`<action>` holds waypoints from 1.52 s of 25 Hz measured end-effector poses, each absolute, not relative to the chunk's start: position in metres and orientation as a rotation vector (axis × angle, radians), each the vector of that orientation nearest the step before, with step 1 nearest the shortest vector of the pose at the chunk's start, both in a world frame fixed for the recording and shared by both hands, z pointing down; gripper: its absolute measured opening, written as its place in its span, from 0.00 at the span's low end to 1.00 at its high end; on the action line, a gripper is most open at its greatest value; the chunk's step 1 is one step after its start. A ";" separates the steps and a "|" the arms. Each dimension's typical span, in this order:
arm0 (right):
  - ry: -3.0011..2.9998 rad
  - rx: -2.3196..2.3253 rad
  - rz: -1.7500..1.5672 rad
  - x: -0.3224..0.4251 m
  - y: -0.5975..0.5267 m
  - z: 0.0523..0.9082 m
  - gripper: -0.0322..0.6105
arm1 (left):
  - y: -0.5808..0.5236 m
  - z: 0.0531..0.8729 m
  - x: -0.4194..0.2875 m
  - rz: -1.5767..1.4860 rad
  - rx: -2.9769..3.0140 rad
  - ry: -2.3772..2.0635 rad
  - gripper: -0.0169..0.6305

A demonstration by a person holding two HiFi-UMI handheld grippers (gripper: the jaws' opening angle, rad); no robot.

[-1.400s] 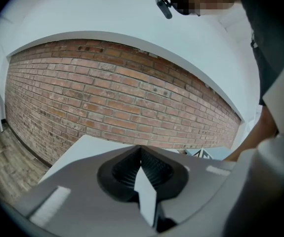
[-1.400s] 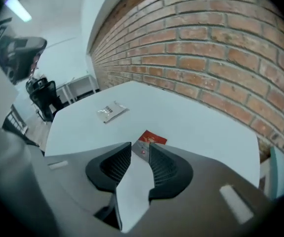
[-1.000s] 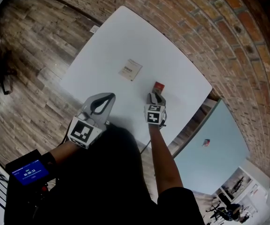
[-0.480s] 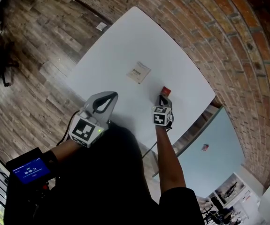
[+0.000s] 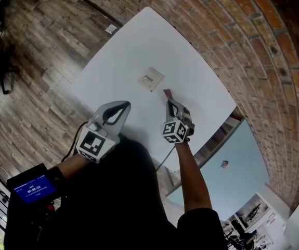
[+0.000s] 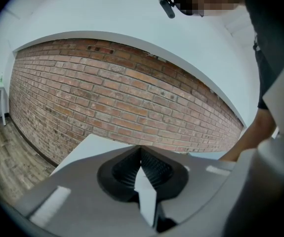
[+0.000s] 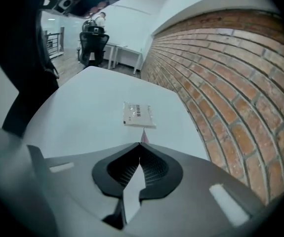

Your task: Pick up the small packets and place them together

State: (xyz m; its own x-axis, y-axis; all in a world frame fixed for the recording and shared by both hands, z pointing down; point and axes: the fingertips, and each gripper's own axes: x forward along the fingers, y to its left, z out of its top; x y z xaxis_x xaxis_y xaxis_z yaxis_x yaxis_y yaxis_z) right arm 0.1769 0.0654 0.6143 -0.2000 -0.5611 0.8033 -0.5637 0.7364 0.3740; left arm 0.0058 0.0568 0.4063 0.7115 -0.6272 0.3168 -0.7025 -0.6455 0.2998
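Note:
A small white packet [image 5: 151,78] lies flat near the middle of the white table [image 5: 139,40]. Just right of it and nearer to me, my right gripper [image 5: 168,102] holds a small red packet [image 5: 167,94] a little above the tabletop. Its jaws have just been closing and are shut on the packet's edge. In the right gripper view only a reddish sliver [image 7: 142,136] sticks out past the right gripper [image 7: 141,145], with the white packet [image 7: 138,114] straight ahead. My left gripper [image 5: 119,107] hovers over the table's near edge, shut and empty, and the left gripper view shows its tips [image 6: 141,150] pressed together.
A brick wall [image 5: 232,40] runs along the table's far side, and wooden floor [image 5: 40,51] lies to the left. A second pale blue table [image 5: 232,160] stands lower right with a small red thing [image 5: 223,164] on it. An office chair [image 7: 93,38] stands far off.
The right gripper has shut on the red packet, lifted it off the table, rolled, and carried it left toward the white packet. The left gripper has stayed where it was.

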 end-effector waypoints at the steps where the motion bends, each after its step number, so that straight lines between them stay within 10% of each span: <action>1: -1.855 0.818 -0.043 0.175 0.068 0.617 0.05 | 0.057 0.407 0.006 0.260 2.516 -1.031 0.03; 15: -1.874 0.680 -0.006 0.180 0.096 0.654 0.07 | 0.057 0.410 0.007 0.263 2.479 -1.069 0.03; 19: -1.884 0.764 0.083 0.181 0.097 0.650 0.21 | 0.058 0.413 0.004 0.272 2.480 -1.059 0.03; 38: -1.648 1.880 1.447 0.187 0.111 0.643 0.22 | 0.055 0.414 0.011 0.301 2.553 -0.913 0.03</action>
State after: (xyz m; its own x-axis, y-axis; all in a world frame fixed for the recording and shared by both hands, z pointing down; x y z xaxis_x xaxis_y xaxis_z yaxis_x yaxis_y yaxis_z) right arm 0.1866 0.1110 0.6432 -0.1346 -0.6055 0.7844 -0.8560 -0.3276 -0.3998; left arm 0.0115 0.0551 0.4137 0.7622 -0.5557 0.3321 -0.6443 -0.7010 0.3057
